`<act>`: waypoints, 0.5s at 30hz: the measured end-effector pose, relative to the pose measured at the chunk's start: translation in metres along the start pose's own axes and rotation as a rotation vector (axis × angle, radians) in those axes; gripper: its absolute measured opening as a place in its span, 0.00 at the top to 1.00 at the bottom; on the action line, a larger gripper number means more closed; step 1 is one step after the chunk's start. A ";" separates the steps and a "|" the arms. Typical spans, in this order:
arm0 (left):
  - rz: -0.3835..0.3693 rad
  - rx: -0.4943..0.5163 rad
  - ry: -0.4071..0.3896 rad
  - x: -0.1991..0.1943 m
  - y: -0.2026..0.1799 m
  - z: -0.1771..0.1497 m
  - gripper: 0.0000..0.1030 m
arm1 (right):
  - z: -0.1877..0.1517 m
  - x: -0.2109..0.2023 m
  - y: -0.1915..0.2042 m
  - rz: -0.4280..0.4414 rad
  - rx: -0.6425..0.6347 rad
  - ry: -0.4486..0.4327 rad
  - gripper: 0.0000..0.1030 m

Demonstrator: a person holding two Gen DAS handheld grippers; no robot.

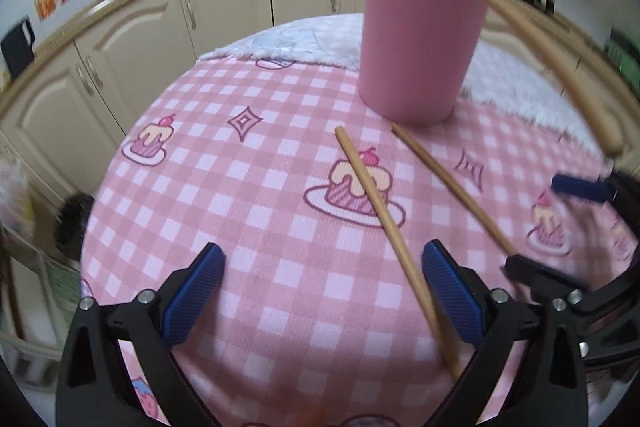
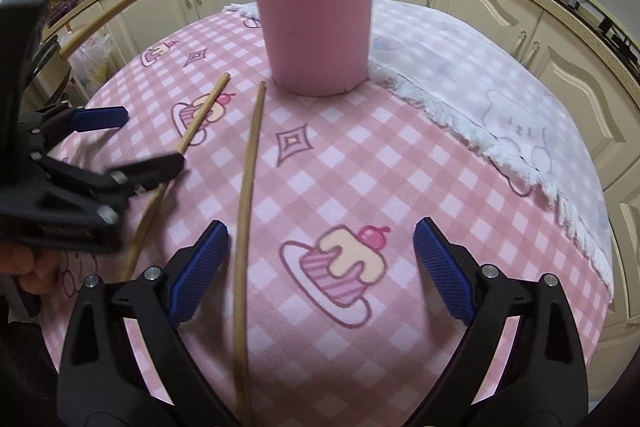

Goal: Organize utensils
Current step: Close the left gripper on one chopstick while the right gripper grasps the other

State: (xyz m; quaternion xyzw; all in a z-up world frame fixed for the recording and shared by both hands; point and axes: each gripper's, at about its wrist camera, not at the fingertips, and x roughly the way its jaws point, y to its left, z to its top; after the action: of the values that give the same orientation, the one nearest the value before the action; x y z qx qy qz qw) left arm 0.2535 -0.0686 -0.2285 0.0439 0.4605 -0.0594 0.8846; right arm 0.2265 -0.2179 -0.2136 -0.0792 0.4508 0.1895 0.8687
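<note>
- Left gripper: jaws spread wide, nothing between the pads. Its lower body is cut off by the frame edge.
- Left chopstick lies flat on the checked tablecloth. Its near end passes just inside the left gripper's right finger, apart from the pad; the tip is hidden low in the frame.
- Second chopstick lies beside it, the two well apart at the near ends and closer toward the cup. In the right wrist view it runs just inside the left pad of the right gripper; touching or not, cannot tell.
- Right gripper: jaws wide apart, holding nothing.
- Pink cup stands upright past the chopsticks' far ends, near a white fringed cloth. Utensils inside it are cropped at the top; a long wooden handle leans out.
- Open cloth lies right of the chopsticks; the table edge drops toward cream cabinets.
</note>
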 end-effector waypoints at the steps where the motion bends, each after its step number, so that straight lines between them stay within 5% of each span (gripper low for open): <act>1: -0.010 0.004 -0.009 -0.002 0.001 -0.001 0.16 | 0.002 0.002 0.003 0.004 -0.007 -0.001 0.10; 8: -0.027 0.026 -0.017 -0.006 0.010 0.004 0.43 | 0.025 0.017 0.023 0.027 -0.052 0.007 0.32; 15: -0.047 0.041 -0.005 0.003 0.015 0.017 0.46 | 0.038 0.022 0.032 0.040 -0.053 0.025 0.61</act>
State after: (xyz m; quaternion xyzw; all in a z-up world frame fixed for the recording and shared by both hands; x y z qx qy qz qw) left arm 0.2710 -0.0564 -0.2203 0.0509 0.4581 -0.0896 0.8829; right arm 0.2535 -0.1711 -0.2089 -0.0954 0.4581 0.2178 0.8565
